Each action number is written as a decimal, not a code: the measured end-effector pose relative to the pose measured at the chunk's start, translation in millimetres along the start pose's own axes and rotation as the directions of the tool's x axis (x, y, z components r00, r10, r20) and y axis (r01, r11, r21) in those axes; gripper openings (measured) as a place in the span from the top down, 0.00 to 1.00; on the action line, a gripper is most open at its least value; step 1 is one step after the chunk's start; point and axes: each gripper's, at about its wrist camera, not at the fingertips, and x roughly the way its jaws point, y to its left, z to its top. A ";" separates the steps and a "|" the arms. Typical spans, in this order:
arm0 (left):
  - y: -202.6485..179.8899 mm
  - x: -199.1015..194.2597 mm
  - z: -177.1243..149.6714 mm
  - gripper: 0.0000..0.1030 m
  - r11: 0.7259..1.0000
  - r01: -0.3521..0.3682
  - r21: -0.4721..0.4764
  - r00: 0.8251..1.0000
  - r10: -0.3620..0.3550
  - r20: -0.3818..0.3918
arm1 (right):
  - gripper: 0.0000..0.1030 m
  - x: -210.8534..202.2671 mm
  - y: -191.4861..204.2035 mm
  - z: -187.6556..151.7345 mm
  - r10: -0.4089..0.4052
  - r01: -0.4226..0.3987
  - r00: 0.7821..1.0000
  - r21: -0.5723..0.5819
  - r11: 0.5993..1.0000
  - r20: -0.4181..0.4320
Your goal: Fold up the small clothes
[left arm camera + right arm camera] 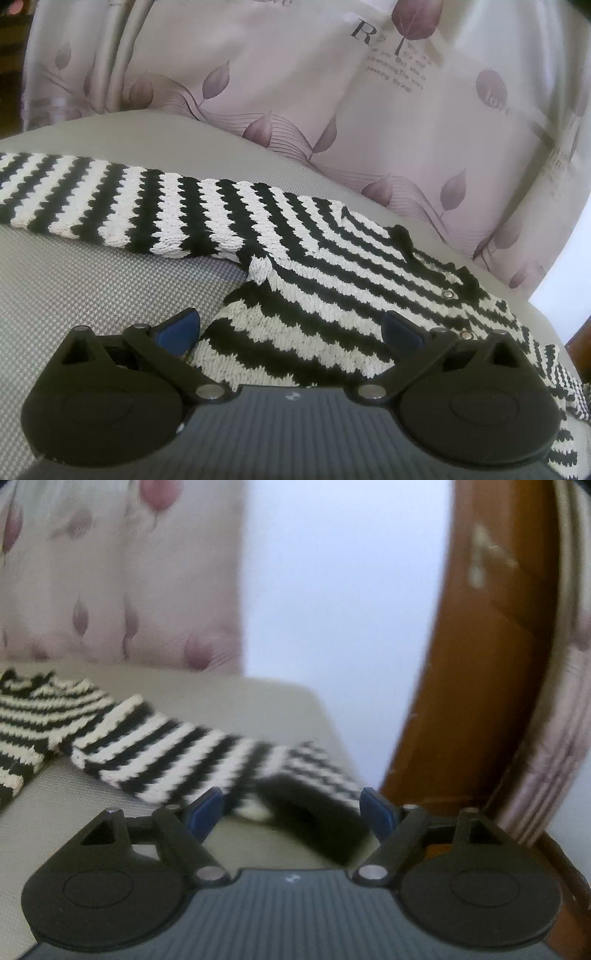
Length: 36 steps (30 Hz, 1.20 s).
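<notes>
A small black-and-white striped knit sweater (303, 258) lies flat on a grey cushion (74, 280). Its left sleeve (110, 199) stretches out to the left. My left gripper (291, 332) is open, its blue fingertips (181, 328) on either side of the sweater's side edge below the armpit. In the right wrist view the right sleeve (177, 760) stretches toward the cushion's right edge, its cuff end (314, 775) lying between the blue fingertips (207, 808) of my open right gripper (295, 808). That view is blurred.
A pink leaf-print cushion back (332, 110) rises behind the sweater. The grey cushion's right edge (332, 716) drops off near the sleeve's cuff. A brown wooden frame (480, 664) stands at the right, with a pale wall (332, 590) behind.
</notes>
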 end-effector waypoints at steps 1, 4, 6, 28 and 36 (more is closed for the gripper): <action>0.7 -0.1 -0.1 0.00 1.000 -0.001 -0.004 1.000 0.001 0.002 | 0.22 11.8 3.8 4.9 -0.010 0.010 1.000 -0.020 1.000 -0.010; 1.6 0.3 -0.2 0.00 1.000 -0.003 -0.010 1.000 0.003 0.002 | 0.66 47.1 2.9 13.8 -0.050 0.046 0.996 -0.054 0.997 -0.070; 0.2 1.3 -0.2 0.00 1.000 -0.009 -0.007 1.000 0.009 0.000 | 0.80 65.7 -10.5 15.4 -0.104 0.093 0.984 -0.081 0.992 -0.146; -2.2 2.9 0.8 0.00 1.000 -0.013 -0.008 1.000 0.013 -0.001 | 0.28 19.8 -174.7 -69.8 0.185 -0.021 0.980 0.878 0.479 -0.078; -0.3 1.8 1.0 0.00 1.000 -0.013 0.000 1.000 0.013 -0.005 | 0.90 61.5 -180.7 -73.0 0.135 -0.027 0.990 0.922 0.385 -0.027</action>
